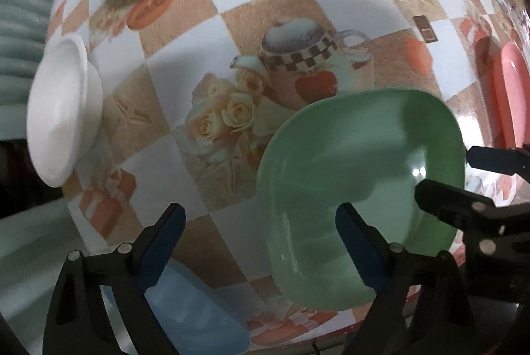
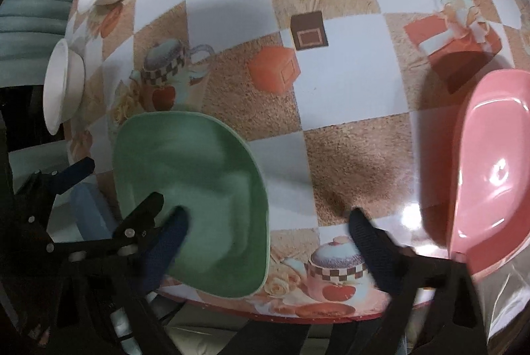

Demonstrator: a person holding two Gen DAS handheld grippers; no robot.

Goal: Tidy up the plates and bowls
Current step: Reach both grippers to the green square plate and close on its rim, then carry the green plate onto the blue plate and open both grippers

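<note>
The green plate [image 1: 361, 156] lies at the near edge of the worktop [image 1: 225, 33], its near rim reaching the edge. In the left wrist view the left tongs [image 1: 260, 242] hang over it with jaws spread: the right finger sits over the plate's near part, the left finger over the cloth beside it, and nothing is pinched. The right tongs [image 2: 268, 229] are spread too, the left finger over the green plate's [image 2: 192, 176] near right part, the right finger over bare cloth; whether either finger touches the plate I cannot tell.

A pink plate [image 2: 490, 169] lies to the right, well apart from the green one. A blue plate [image 1: 195, 312] pokes out at the near left edge, under the left tongs. Three white bowls [image 1: 63, 116] sit along the left and far sides.

The worktop wears a glossy cloth checked in white and sandy squares, printed with a teapot, roses, a starfish and gift boxes. Beyond its left edge shows pale teal ribbed upholstery [image 2: 29, 10].
</note>
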